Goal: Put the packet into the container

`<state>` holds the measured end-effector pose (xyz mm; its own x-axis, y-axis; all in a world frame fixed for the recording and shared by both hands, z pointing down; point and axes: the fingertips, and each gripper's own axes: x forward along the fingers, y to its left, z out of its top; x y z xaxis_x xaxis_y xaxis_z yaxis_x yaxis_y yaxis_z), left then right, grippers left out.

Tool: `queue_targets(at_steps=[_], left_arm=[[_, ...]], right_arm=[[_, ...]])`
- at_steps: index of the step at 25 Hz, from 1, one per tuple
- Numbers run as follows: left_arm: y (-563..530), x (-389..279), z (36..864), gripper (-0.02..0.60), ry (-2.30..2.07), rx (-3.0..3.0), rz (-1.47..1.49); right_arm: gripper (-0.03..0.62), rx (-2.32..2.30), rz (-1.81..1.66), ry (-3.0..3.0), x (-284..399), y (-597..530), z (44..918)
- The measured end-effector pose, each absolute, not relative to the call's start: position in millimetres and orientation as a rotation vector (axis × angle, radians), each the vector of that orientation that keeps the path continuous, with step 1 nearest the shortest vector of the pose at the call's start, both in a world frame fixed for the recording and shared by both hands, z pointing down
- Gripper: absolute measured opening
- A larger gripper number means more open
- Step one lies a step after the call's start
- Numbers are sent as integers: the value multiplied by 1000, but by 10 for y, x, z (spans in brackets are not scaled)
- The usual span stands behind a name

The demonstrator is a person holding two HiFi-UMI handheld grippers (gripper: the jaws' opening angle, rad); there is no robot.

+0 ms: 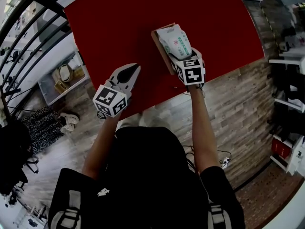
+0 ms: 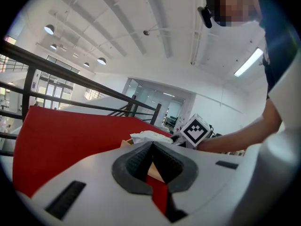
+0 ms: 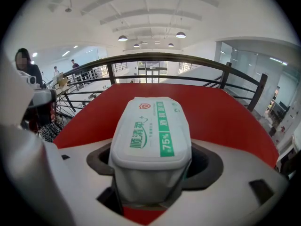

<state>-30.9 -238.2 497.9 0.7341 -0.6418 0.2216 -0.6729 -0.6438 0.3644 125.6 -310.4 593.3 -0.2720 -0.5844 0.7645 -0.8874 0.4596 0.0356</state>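
Observation:
A white wet-wipe packet (image 1: 174, 42) with green print is held in my right gripper (image 1: 184, 57), which is shut on its near end. The packet hangs tilted over an open brown cardboard container (image 1: 160, 49) standing on the red table (image 1: 114, 23). In the right gripper view the packet (image 3: 153, 131) fills the space between the jaws of the right gripper (image 3: 151, 163). My left gripper (image 1: 129, 72) is shut and holds nothing, over the table to the left of the container. The left gripper view looks past the left gripper (image 2: 151, 149) to the packet (image 2: 148, 136) and the container's edge (image 2: 126, 143).
The table's front edge (image 1: 157, 104) runs just behind both grippers, with a wooden floor (image 1: 238, 113) below it. A black railing (image 1: 33, 23) borders the table's left side, beyond which a lower level shows. Shelving (image 1: 288, 80) stands at the right.

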Motion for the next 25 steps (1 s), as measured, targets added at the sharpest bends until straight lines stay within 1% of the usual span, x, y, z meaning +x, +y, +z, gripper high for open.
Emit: queue_targets(at_steps=[25], left_arm=[[-2309,-292,5019,9,-1010,2485,112]], right_arm=[[388,1160,486,-2063,1266,-3132,6069]])
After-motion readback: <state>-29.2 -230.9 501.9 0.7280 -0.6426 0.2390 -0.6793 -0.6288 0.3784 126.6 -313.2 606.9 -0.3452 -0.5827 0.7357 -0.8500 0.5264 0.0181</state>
